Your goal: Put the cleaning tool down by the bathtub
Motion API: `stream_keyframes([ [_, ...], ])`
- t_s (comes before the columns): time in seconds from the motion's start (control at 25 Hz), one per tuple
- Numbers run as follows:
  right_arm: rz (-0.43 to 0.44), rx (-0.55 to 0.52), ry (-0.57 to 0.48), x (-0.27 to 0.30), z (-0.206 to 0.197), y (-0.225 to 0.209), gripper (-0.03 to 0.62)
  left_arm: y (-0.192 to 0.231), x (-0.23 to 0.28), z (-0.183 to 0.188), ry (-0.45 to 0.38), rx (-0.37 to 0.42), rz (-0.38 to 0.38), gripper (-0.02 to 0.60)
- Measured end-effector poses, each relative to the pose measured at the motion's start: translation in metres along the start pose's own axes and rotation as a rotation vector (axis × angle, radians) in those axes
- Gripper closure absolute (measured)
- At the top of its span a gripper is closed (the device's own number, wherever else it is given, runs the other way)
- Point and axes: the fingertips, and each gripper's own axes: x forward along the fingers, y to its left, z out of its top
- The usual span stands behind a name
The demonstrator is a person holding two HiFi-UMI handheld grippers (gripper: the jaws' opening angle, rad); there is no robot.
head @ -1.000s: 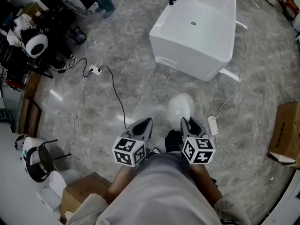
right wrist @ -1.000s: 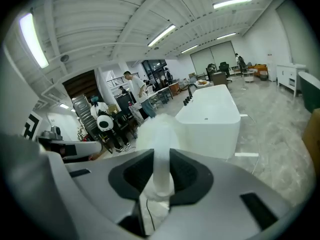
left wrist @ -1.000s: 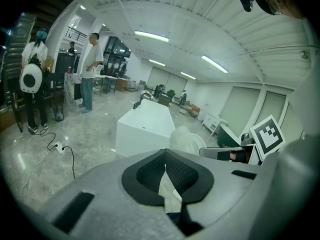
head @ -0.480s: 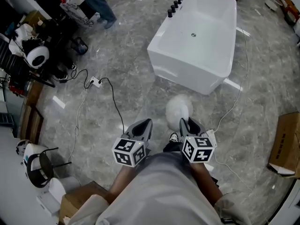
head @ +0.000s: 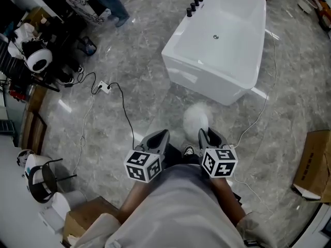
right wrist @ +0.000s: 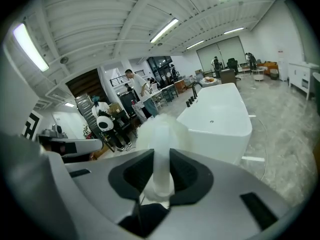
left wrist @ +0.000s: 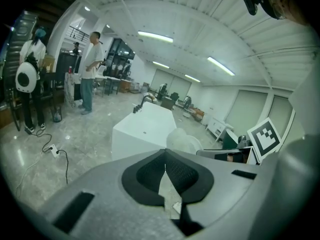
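Grey marbled stone makes up the floor (head: pixel 139 61), which spreads out under and ahead of both grippers. A white bathtub (head: pixel 217 40) stands on it well ahead of them, a little to the right gripper's side, with black taps at its far end. A brown cardboard box (head: pixel 313 156) lies off to the right of the right gripper (head: pixel 208 136). That gripper is clamped on the cleaning tool (head: pixel 196 119) — its pads press on the pale handle from both sides, and the fluffy white head sticks out just ahead of the jaws, between the gripper and the bathtub and short of the tub's near wall. The left gripper (head: pixel 158 138) is beside it, level with it, jaws together with nothing between them. A black cable (head: pixel 126 115) runs from near the left gripper forward and to its left, to a small white power strip (head: pixel 103 87).
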Motion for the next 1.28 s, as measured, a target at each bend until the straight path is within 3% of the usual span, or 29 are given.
stream_keyframes([
  [0.36,-0.013,-0.007,0.023,0.031,0.019,-0.014,0.507,0.011,0.039,0.008,0.025,-0.007,-0.031,0.577],
  [0.52,-0.029,-0.023,0.028,0.057,0.041,-0.019,0.507,0.031,0.063,0.03,0.012,-0.026,-0.043,0.577],
  [0.72,-0.028,-0.037,0.038,0.099,0.073,-0.01,0.507,0.07,0.085,0.063,0.008,-0.052,-0.038,0.578],
  [1.28,-0.089,0.058,0.037,0.239,0.158,0.027,0.507,0.206,0.143,0.171,0.08,-0.001,-0.078,0.577],
])
